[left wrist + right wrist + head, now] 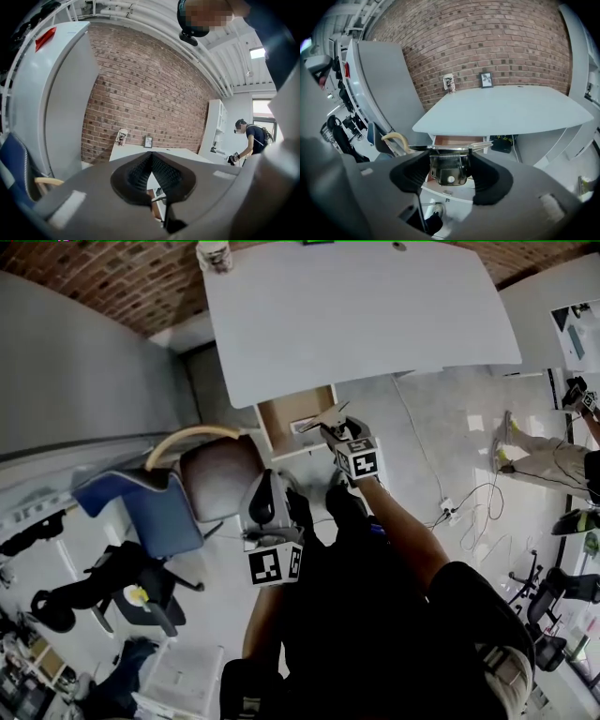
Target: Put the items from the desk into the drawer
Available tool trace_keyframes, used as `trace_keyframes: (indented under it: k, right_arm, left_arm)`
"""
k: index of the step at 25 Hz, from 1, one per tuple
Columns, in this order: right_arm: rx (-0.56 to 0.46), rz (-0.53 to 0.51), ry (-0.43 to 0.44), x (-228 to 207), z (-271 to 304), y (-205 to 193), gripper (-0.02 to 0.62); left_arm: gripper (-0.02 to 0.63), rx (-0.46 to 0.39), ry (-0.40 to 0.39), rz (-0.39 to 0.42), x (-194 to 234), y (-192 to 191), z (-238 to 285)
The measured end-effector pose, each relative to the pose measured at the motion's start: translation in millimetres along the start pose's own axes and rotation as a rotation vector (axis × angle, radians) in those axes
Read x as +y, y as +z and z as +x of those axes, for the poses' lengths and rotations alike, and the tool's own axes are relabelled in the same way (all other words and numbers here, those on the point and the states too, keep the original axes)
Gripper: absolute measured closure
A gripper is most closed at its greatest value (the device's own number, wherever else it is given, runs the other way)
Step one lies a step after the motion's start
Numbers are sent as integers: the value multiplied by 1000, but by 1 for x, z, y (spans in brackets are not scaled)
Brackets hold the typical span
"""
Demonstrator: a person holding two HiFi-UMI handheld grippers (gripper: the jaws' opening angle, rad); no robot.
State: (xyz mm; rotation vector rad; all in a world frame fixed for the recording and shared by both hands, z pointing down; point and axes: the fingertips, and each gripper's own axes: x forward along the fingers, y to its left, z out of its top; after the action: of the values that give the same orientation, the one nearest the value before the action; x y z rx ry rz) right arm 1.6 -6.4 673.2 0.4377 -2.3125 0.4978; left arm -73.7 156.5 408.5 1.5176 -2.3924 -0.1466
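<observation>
My right gripper [334, 430] [450, 161] is shut on a silver metal spring clip [449, 165] [328, 420], whose long flat arms stick out to both sides. It hangs just above the open drawer [292, 416] [457, 139], which has a brown inside and slides out under the white desk [356, 315] [511, 110]. A patterned cup [215, 254] [448, 83] and a small picture frame [486, 79] stand at the desk's far edge by the brick wall. My left gripper [267, 487] [151, 157] is lower and nearer to me, shut with nothing between its ribbed pads.
A brown-seated chair [220, 474] with a curved wooden arm stands left of the drawer, a blue chair [141, 507] beside it. A grey partition [84, 362] runs along the left. Cables [459, 507] lie on the floor to the right, near another person [553, 456].
</observation>
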Motion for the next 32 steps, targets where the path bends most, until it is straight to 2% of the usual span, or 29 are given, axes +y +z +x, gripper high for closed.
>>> trace_keyframes:
  k: [18,24,27,32]
  right_arm:
    - [271,-17,-17,-7,112,-114,325]
    - [361,10,-49,-19,142,-151,325]
    - [394,11,-65,-22,152,-157,325]
    - [465,56,-26,-14,172,-178,325]
  left_arm:
    - [592,59,45,-37,44,-68,36]
    - [592,91,47,-51,55,-92,43]
    - [592,99,45,-57,60,-99,47]
    - [592,112,45,-66,68,-111,55]
